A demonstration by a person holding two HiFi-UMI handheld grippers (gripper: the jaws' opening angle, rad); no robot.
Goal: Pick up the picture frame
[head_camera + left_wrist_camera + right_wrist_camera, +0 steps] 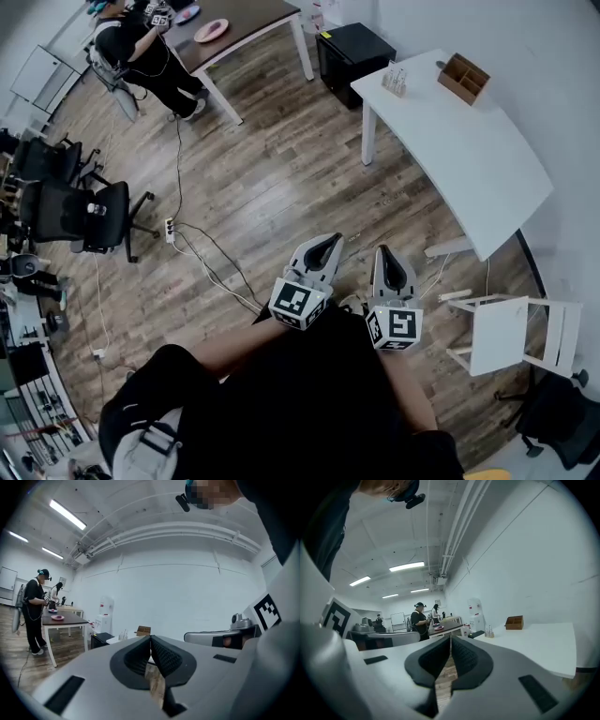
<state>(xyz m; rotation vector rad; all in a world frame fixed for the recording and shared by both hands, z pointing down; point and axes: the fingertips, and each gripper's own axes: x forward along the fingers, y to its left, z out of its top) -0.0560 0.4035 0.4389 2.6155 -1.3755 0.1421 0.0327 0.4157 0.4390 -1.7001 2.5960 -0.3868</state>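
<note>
Left gripper point(329, 242): jaws together, nothing between them; marker cube with a black-and-white square pattern, no readable words. Right gripper point(387, 255): jaws together, nothing held, same kind of cube. Both are held side by side close to the person's body, pointing nearly level over the wood floor point(272, 187). Picture frame: cannot be told apart in any view. White table point(487, 159), well apart from both grippers, bears a brown wooden box point(463, 77).
</note>
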